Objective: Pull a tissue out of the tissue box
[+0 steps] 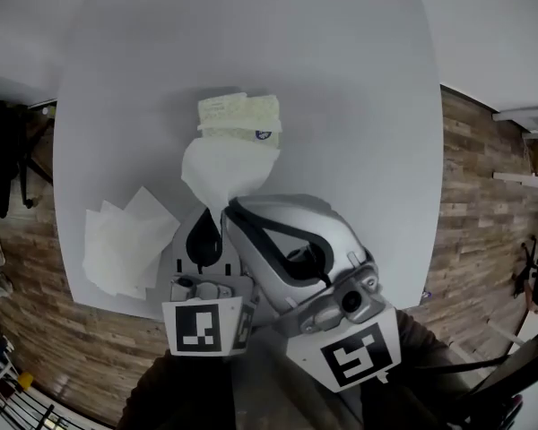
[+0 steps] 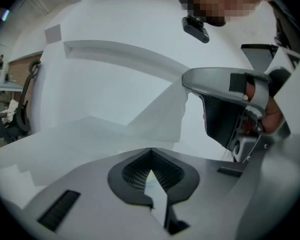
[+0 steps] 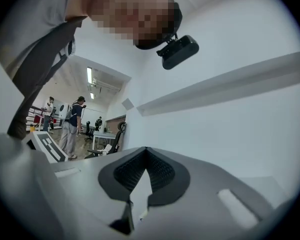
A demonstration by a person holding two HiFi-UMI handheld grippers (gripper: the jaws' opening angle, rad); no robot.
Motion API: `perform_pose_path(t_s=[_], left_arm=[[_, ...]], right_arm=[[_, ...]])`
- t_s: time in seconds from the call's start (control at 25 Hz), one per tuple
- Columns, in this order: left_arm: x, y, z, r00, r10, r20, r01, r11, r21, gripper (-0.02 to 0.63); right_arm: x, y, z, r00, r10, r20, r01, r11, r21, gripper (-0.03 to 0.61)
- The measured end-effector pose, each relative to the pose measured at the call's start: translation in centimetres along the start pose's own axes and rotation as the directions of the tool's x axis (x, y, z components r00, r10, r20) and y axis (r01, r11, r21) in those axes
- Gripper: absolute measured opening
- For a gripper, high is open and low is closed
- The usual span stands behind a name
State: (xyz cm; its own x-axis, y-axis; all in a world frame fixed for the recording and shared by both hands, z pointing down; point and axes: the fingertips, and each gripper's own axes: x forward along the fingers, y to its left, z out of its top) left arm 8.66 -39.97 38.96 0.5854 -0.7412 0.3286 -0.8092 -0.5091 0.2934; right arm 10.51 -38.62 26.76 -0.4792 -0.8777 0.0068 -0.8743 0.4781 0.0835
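Note:
The pale tissue box point(image 1: 239, 115) lies on the white table point(image 1: 359, 106). A white tissue point(image 1: 224, 170) stretches from the box toward me and narrows to a point. My right gripper point(image 1: 229, 206) is shut on that point. In the left gripper view the tissue point(image 2: 162, 119) hangs as a triangle from the right gripper point(image 2: 186, 81). My left gripper point(image 1: 209, 215) sits just left of the pinch, jaws together, and I see nothing held in it. The right gripper view looks upward, and its jaws point(image 3: 146, 151) show a white sliver between them.
Several loose tissues point(image 1: 125, 240) lie spread at the table's near left corner. The table's front edge point(image 1: 117, 303) runs just before the grippers, with wood floor point(image 1: 466, 204) around. People stand far off in the room point(image 3: 72, 124).

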Motion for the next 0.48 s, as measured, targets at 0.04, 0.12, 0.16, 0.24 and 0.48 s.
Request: perform_pose_path(t_s=[0.04, 0.12, 0.16, 0.24, 0.48], left_arm=[[-1.7, 0.0, 0.3, 1.0, 0.018, 0.005, -0.018, 0.999, -0.026, 0.002], [-5.3, -0.1, 0.7, 0.998, 0.051, 0.023, -0.051, 0.998, -0.025, 0.002], [-6.9, -0.1, 0.9, 0.997, 0.064, 0.036, -0.064, 0.998, 0.003, 0.002], [-9.6, 0.5, 1.4, 0.994, 0.093, 0.064, -0.096, 0.994, 0.045, 0.002], [-16.1, 7.1, 2.5, 0.97, 0.2, 0.138, -0.202, 0.979, 0.003, 0.002]], right_arm=[[-0.6, 0.7, 0.6, 1.0, 0.001, -0.001, -0.001, 1.0, 0.004, 0.003], [-1.5, 2.2, 1.3, 1.0, 0.011, -0.013, -0.011, 1.0, 0.01, 0.003], [-1.7, 2.9, 1.5, 1.0, 0.02, -0.021, -0.02, 1.0, 0.01, 0.003], [-1.4, 4.3, 1.7, 0.999, 0.04, -0.027, -0.04, 0.999, 0.006, 0.003], [3.9, 10.8, -0.3, 0.991, 0.106, -0.077, -0.108, 0.994, -0.021, 0.003]])
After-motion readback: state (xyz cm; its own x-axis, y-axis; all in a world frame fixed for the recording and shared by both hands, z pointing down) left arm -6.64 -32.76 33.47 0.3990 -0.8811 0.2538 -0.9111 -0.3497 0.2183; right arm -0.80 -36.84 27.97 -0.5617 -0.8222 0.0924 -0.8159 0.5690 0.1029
